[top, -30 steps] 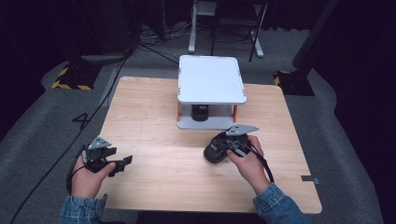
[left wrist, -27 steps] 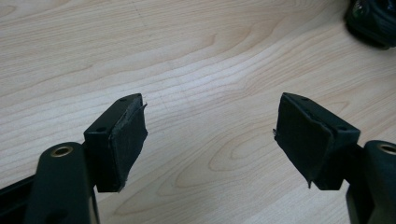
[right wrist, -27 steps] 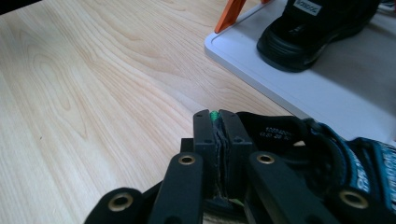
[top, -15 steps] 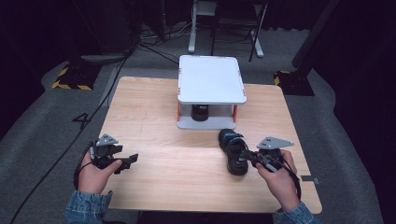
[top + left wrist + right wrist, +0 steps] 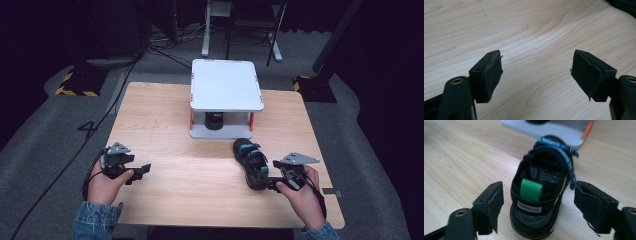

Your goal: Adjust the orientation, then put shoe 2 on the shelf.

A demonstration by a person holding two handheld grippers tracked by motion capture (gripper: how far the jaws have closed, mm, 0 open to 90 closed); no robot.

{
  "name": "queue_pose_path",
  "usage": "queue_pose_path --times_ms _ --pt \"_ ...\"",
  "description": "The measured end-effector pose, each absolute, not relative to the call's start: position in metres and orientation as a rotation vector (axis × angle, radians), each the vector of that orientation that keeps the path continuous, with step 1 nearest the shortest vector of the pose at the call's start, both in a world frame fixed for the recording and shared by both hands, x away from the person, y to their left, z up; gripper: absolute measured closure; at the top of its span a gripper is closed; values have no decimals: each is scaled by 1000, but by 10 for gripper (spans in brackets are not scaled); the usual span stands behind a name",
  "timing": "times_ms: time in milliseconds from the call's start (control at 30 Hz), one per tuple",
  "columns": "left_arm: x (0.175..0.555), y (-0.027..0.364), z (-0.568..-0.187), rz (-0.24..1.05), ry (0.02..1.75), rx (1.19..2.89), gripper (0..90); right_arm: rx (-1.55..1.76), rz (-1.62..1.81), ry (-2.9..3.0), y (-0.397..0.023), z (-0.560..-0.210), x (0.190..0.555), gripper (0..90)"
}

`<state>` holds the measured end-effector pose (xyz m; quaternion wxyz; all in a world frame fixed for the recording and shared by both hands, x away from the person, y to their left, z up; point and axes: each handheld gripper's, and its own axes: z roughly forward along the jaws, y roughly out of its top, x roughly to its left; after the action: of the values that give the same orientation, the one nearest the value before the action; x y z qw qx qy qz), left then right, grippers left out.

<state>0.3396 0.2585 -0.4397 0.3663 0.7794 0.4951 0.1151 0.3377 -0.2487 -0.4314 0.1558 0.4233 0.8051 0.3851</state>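
One table [image 5: 165, 125] carries everything here, and on its far middle stands one white two-tier rack [image 5: 226, 85] with orange posts, a second dark shoe-like shape [image 5: 214, 120] tucked on its lower shelf. We cannot tell its make from here. Nearer us lies one black sandal [image 5: 250, 162] with blue straps and a green heel tab [image 5: 531, 190], sole down on the wood just in front of the rack's right corner, heel towards our right hand.

We judge the step in hand to be taking hold of that sandal at the heel. Our right gripper [image 5: 537, 205] is spread wide, one jaw on each side of the heel, neither pad pressing on it as far as we can see. To do this well we would keep the heel centred between the pads, go in deep enough to catch the firm heel wall and not the soft strap, and close evenly so the sandal does not twist away.

Our left gripper [image 5: 536, 75] is spread too, holding nothing, over bare wood at the near left, well apart from the sandal.

Count: two grippers, two shoes, one rack, one table.
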Motion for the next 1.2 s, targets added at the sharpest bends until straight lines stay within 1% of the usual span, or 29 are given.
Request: queue_pose_path --times_ms 67,100,133,167,300,400,467,533,633,900,1067,1200 --pt "339 259 -440 294 1273 2004 248 1240 1075 2330 -245 -439 342 251" --pt "339 259 -440 295 1270 2005 248 1244 1068 2336 -244 -442 345 302" --pt "339 260 -439 291 1274 2000 248 1253 1074 2350 -243 -445 347 373" --pt "339 260 -439 295 1278 1995 248 1260 1080 2367 -243 -448 349 380" --pt "339 260 -439 297 1276 2000 248 1294 1078 2370 -249 -448 352 584" --pt "340 257 -440 298 1273 2004 247 1318 1090 2363 -253 -449 354 688" --pt "339 256 -439 294 1272 2008 247 1322 1091 2360 -253 -450 355 728" --pt "339 257 -439 294 1273 2006 247 1324 1094 2352 -253 -450 356 751" --pt "338 258 -439 298 1275 2002 248 1316 1145 2319 -251 -448 354 762" --pt "335 262 -439 303 1281 1998 249 1251 1283 2186 -248 -424 352 772" --pt "332 264 -439 309 1288 1999 250 1231 1357 2128 -240 -412 363 773" --pt "328 269 -440 316 1307 1981 249 1224 1405 2090 -227 -407 382 774"
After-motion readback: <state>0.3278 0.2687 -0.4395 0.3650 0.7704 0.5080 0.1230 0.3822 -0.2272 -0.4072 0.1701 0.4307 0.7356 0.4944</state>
